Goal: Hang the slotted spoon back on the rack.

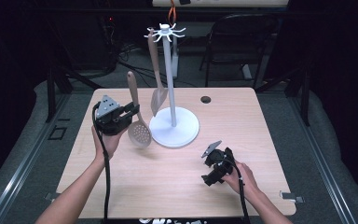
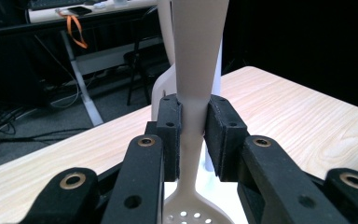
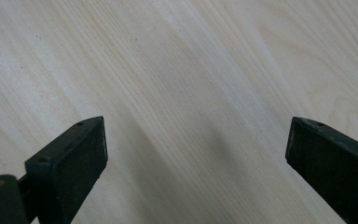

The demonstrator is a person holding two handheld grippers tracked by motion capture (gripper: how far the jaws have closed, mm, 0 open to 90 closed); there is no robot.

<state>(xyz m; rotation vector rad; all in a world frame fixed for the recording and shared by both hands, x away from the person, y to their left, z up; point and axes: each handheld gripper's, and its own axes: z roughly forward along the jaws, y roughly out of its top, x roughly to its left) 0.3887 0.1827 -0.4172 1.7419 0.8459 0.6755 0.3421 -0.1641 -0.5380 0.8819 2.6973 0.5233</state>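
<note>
At left of centre in the high view, I am clamping my left gripper on the handle of the slotted spoon, holding it nearly upright with its perforated bowl hanging low, just beside the white rack. My left gripper view is showing both pads pressing the narrow neck of the handle, with the bowl's holes at the bottom edge of that frame. At lower right of the high view, I am resting my right gripper near the table, its jaws standing wide apart with nothing between them; my right gripper view is looking onto bare wood grain.

To hang the spoon well, I judge that I should be keeping the handle vertical, raising its top end level with the radial hooks at the crown of the rack, and steering clear of the spatula already hanging there.

Spoon and spatula are looking smooth, matte and beige, probably silicone or plastic, so a firm grip is guarding against slipping. I am seeing the rack as a thin pole on a round, flat base.
</note>
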